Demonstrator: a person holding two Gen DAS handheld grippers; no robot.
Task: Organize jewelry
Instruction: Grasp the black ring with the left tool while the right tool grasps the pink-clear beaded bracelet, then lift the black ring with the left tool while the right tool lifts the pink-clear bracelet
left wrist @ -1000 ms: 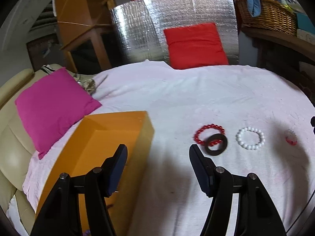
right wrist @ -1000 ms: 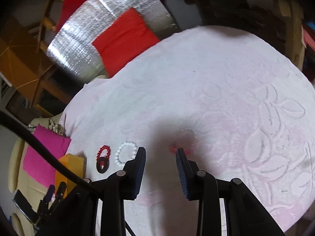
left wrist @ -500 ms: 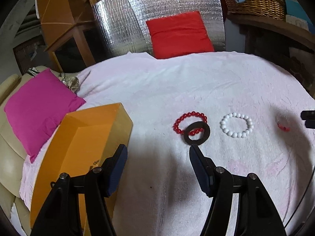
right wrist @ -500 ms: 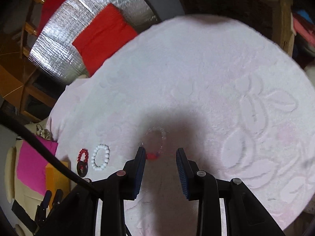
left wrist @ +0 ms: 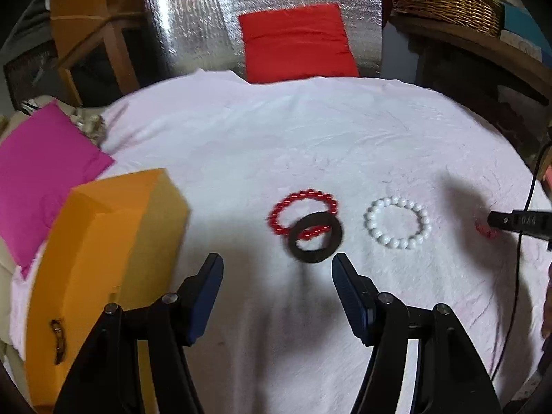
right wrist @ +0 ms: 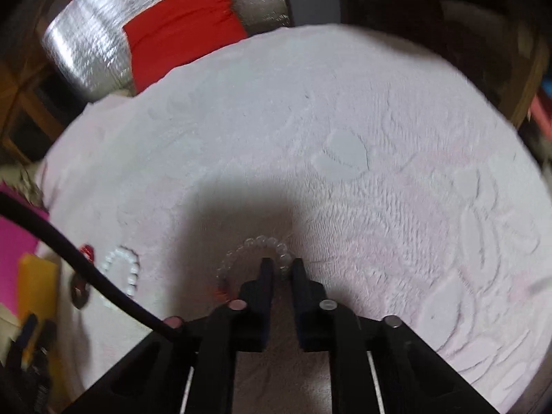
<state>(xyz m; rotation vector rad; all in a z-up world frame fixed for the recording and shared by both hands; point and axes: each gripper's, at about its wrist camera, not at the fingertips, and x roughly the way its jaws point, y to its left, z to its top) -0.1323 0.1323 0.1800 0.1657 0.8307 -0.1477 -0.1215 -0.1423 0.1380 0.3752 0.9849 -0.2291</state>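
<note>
Right gripper [right wrist: 281,269]: clenched on the near side of the clear glass-bead bracelet with a small red charm [right wrist: 253,246], which still lay on the tabletop.
Left gripper [left wrist: 276,277]: released, its jaws wide and holding nothing, hovering just short of the flat black ring bangle [left wrist: 316,237].
Orange rectangular box [left wrist: 103,241]: stood open at the left edge of the pale pink textured cloth on the tabletop [left wrist: 310,138]; only a small dark item showed in it, too unclear to name.
Black bangle: lay overlapping the red beaded bracelet [left wrist: 303,207].
White pearl-bead bracelet [left wrist: 396,222]: lay apart, between the red one and the clear one.
Progress, as judged: early; four pieces were still out on the cloth, one just grasped, none lifted.
</note>
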